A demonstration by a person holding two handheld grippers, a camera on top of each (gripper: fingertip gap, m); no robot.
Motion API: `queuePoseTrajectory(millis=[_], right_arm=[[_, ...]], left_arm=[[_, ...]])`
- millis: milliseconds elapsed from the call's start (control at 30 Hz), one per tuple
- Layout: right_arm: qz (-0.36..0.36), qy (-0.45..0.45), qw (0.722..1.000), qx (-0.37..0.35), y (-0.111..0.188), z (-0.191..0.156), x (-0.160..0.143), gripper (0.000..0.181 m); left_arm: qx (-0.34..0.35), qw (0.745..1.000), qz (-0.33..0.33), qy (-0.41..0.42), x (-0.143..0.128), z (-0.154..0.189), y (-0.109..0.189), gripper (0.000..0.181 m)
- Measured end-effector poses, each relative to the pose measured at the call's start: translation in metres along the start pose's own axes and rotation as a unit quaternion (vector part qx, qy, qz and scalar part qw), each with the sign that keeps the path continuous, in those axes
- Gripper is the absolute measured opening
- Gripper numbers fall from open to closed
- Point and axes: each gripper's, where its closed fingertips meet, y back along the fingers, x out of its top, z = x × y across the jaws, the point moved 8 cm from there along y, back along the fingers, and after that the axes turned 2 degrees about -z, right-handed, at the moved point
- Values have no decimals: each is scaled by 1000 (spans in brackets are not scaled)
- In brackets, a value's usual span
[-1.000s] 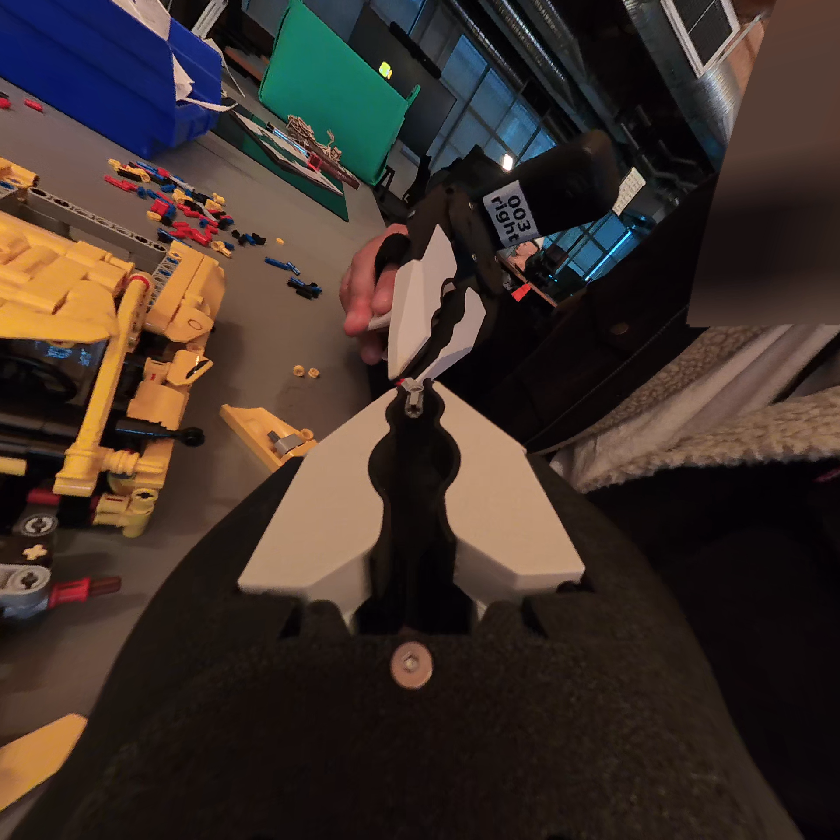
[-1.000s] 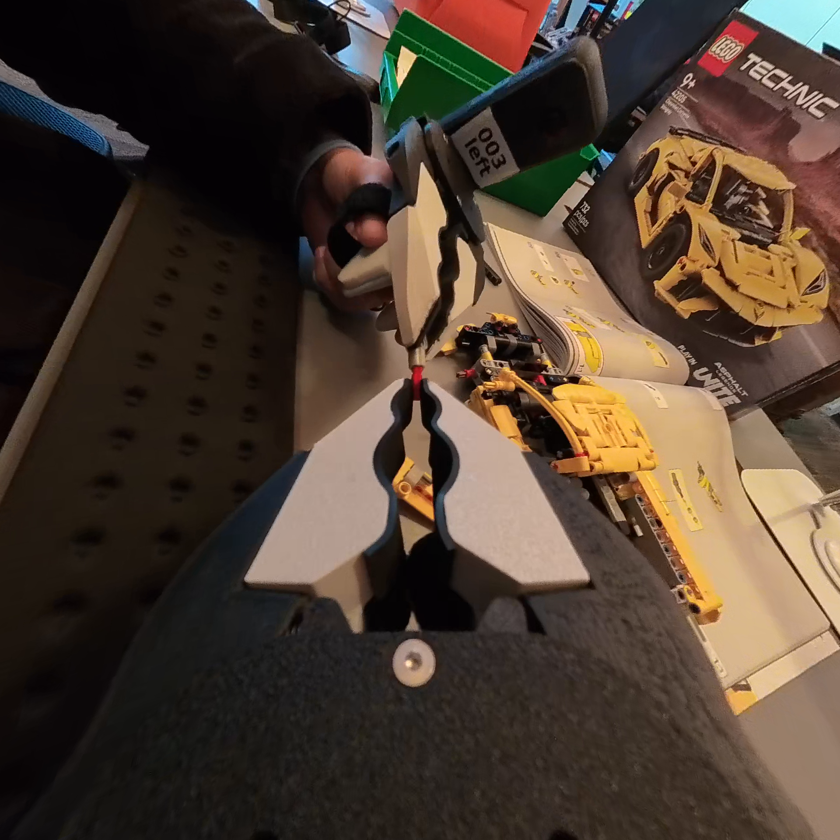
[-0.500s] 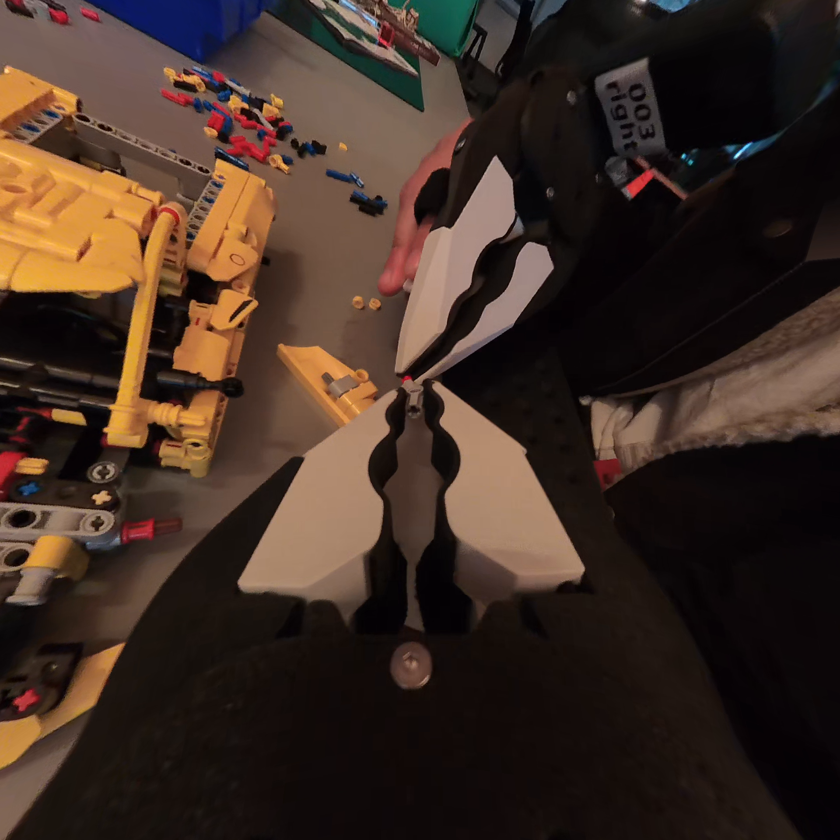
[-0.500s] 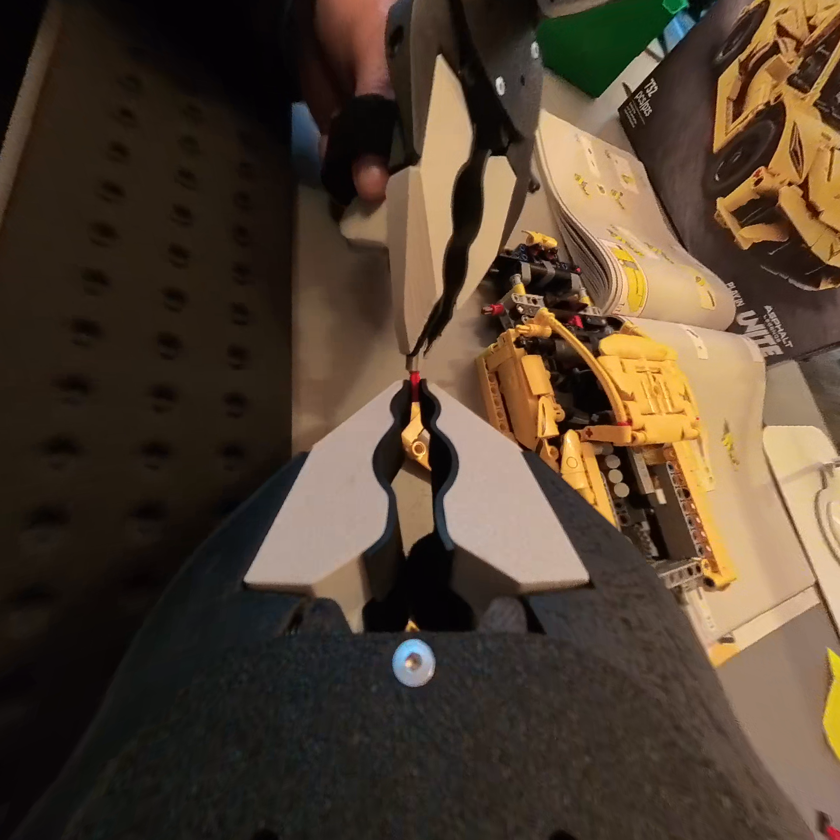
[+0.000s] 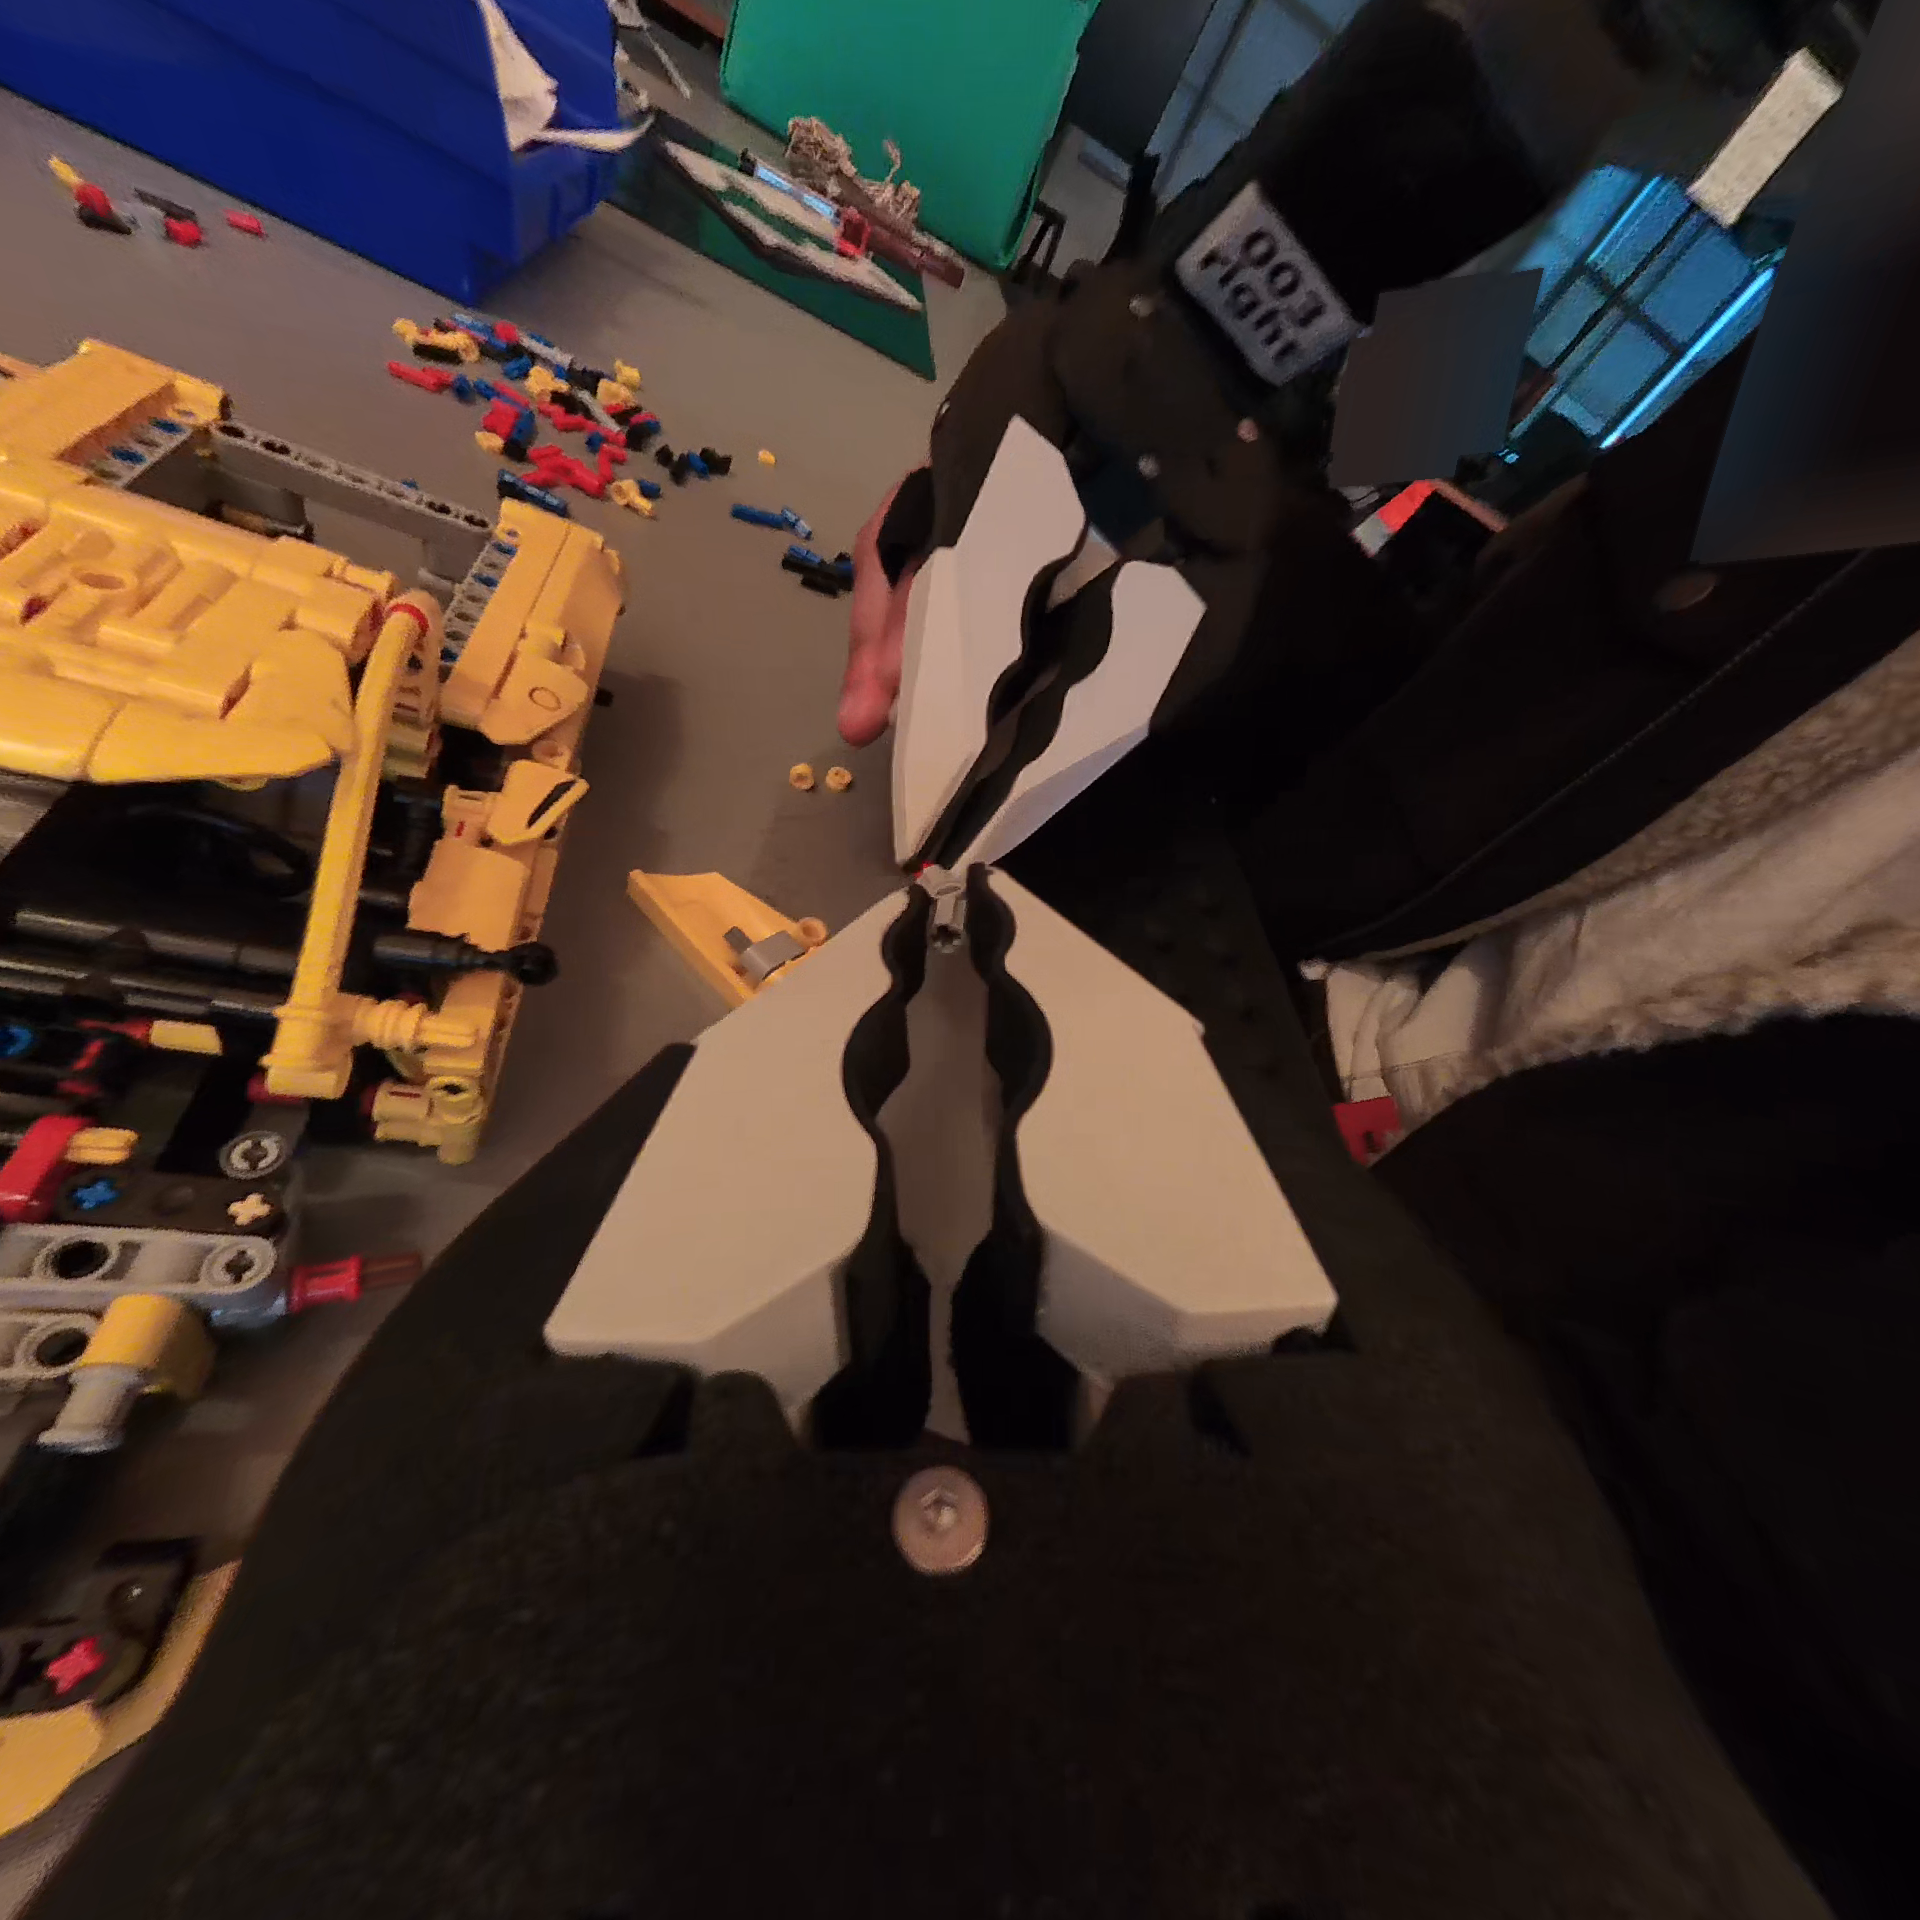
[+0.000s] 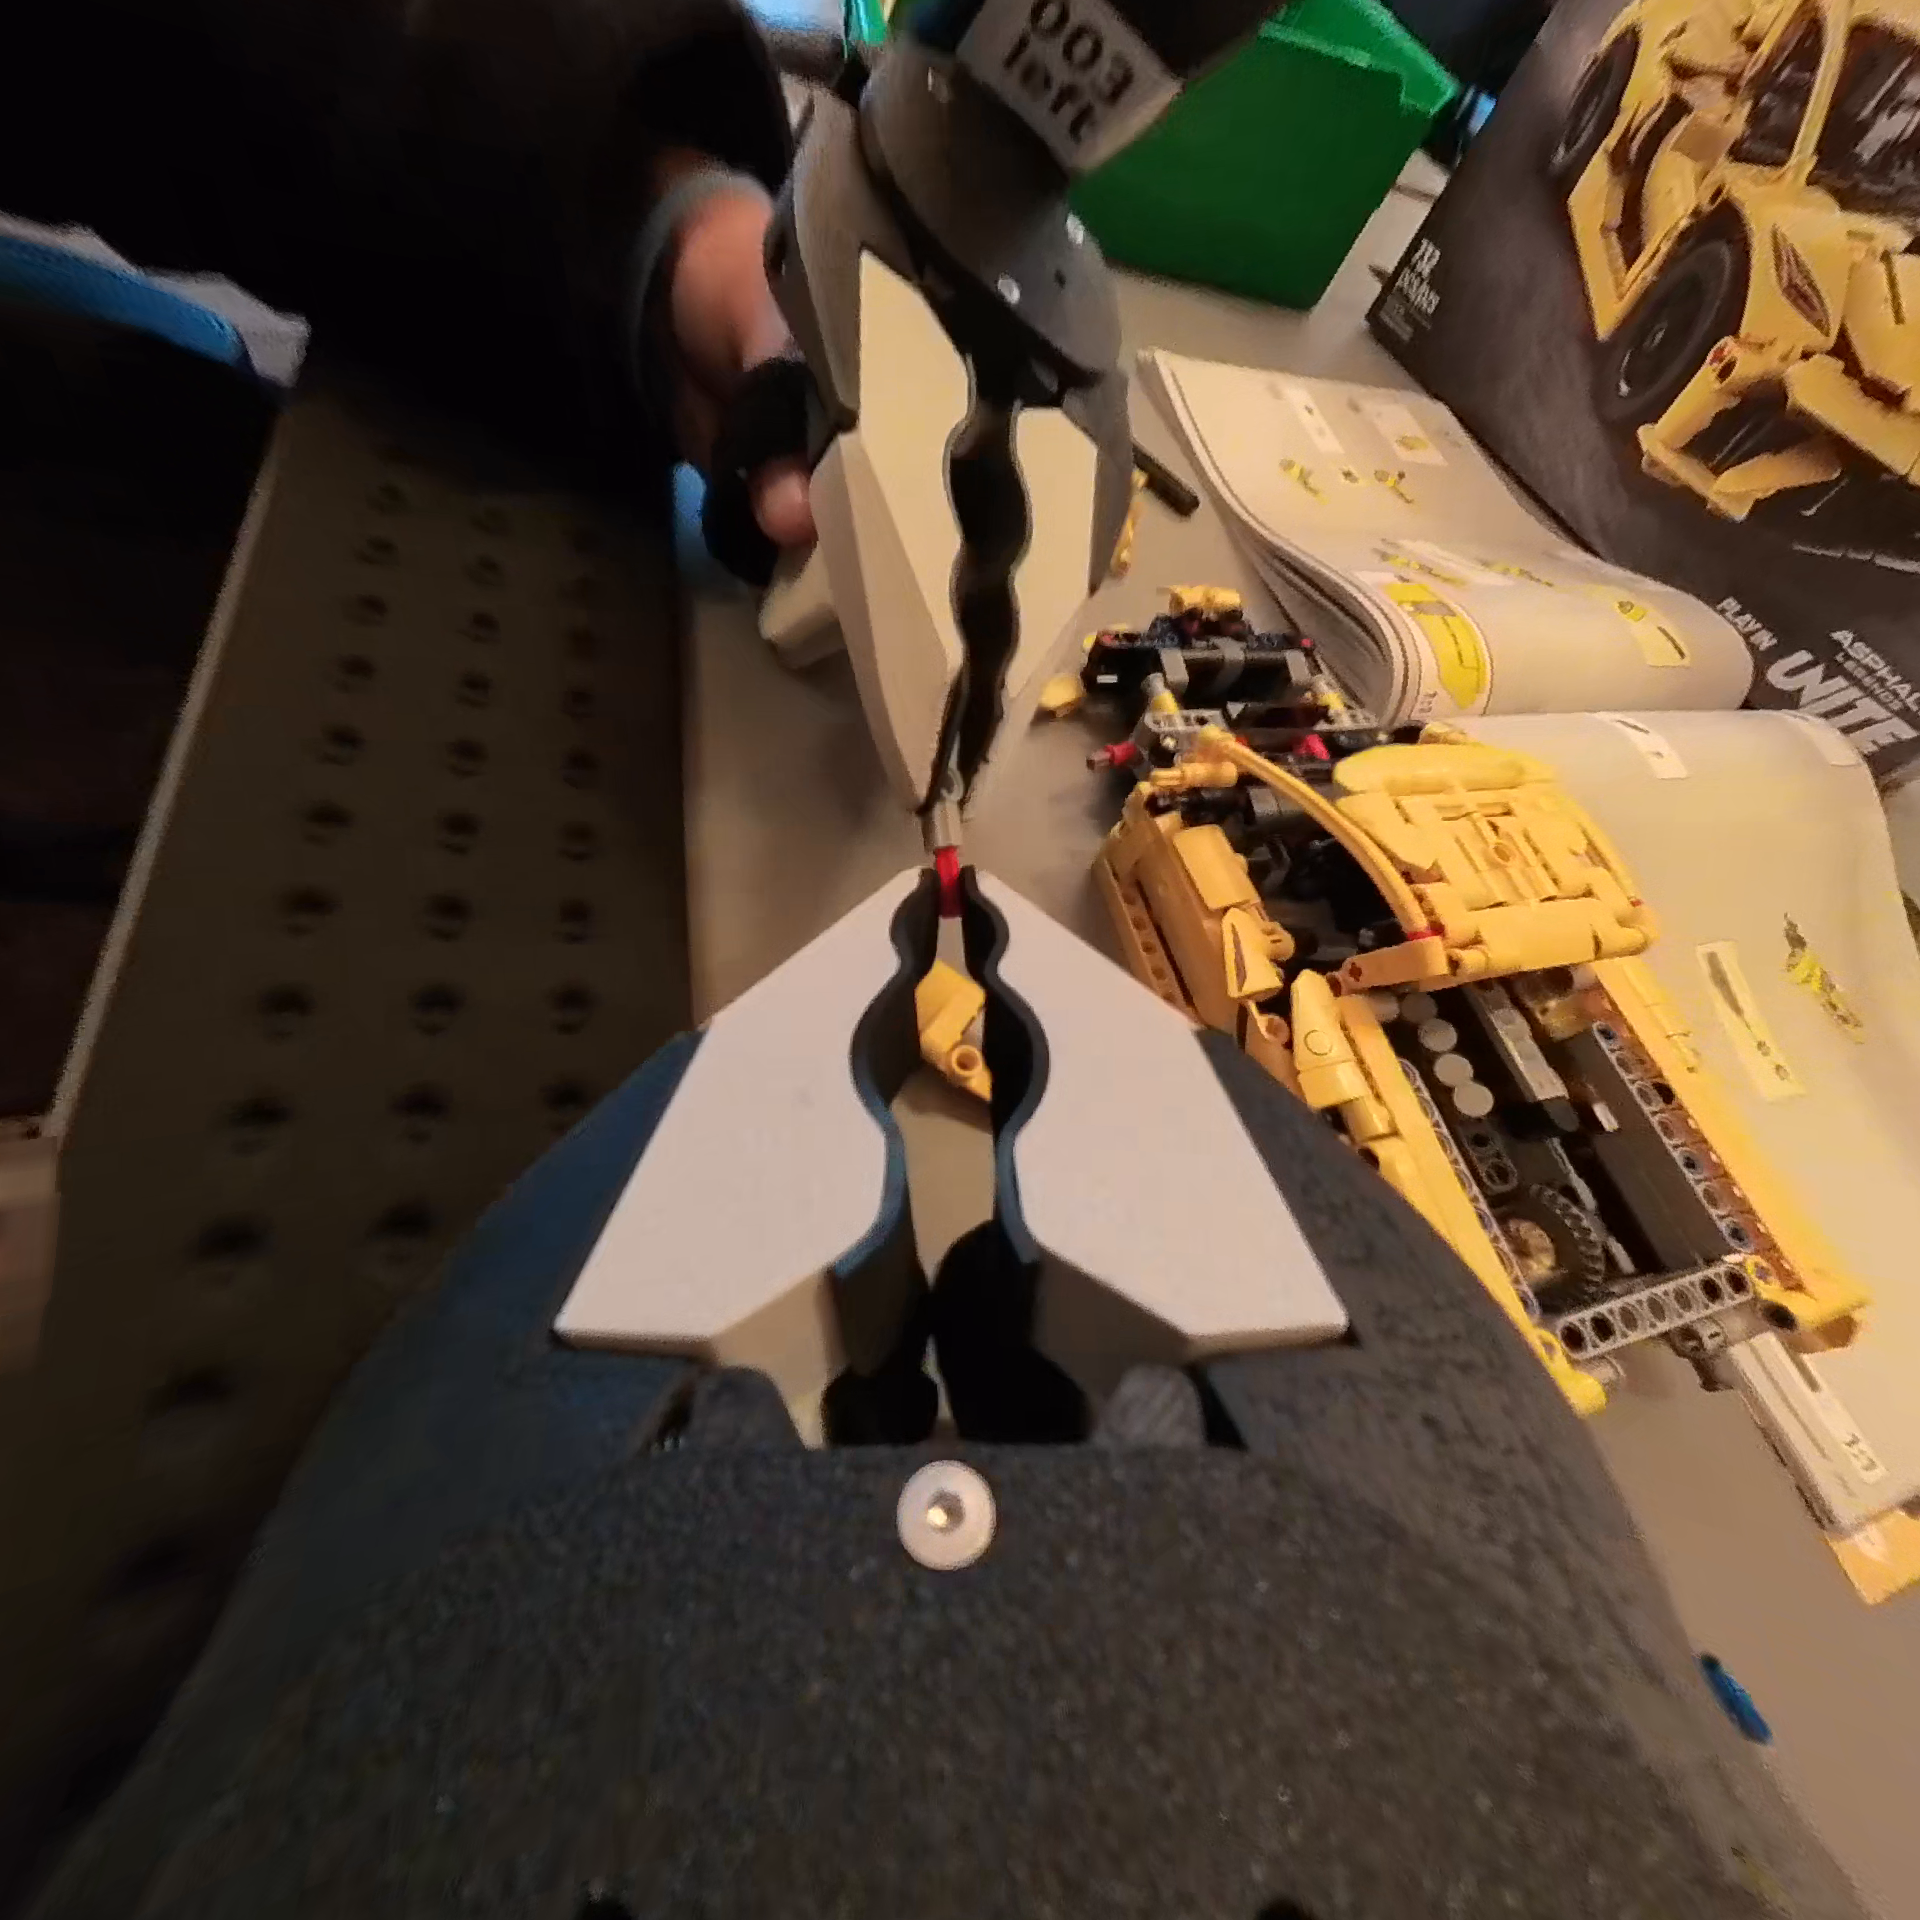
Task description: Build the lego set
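My left gripper (image 5: 945, 902) is shut on a small grey connector (image 5: 948, 912). My right gripper (image 6: 948, 885) is shut on a small red pin (image 6: 947, 871). The two grippers meet tip to tip above the table's near edge, and the red pin touches the grey connector (image 6: 942, 828). The right gripper (image 5: 940, 857) shows opposite in the left wrist view, and the left gripper (image 6: 940, 805) shows opposite in the right wrist view. The part-built yellow car (image 5: 260, 675) (image 6: 1403, 935) lies on the table beside them. A yellow panel piece (image 5: 717, 925) lies just below the tips.
Loose small parts (image 5: 561, 416) lie scattered behind the car, with two tiny yellow rings (image 5: 819, 775) nearer. Blue bins (image 5: 312, 104) and a green bin (image 5: 894, 94) stand at the back. An open instruction booklet (image 6: 1455, 603) and the set's box (image 6: 1714, 260) lie beyond the car. A perforated surface (image 6: 364, 831) is at the left. Only a small space, under 4 cm, lies between the two pairs of fingers.
Both grippers have stayed shut and tip to tip with the grey and red pieces between them. The pair has tilted and shifted together near the table edge.
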Motion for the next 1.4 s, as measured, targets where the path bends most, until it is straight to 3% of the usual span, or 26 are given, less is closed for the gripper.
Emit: queuePoseTrajectory(millis=[300,433,567,900,1400], right_arm=[[104,-85,990,42,14,5,12,16],[199,-196,951,131,19,7,28,24],[261,-260,915,164,17,8,40,19],[267,-263,913,160,19,11,39,3],[256,-221,931,134,21,5,41,3]], left_arm=[[-64,995,73,-9,14,13,10,7],[-93,982,160,-44,27,23,24,8],[-105,974,188,-68,31,29,27,8],[-121,973,186,-61,30,30,26,8],[-125,972,190,-59,28,33,23,7]])
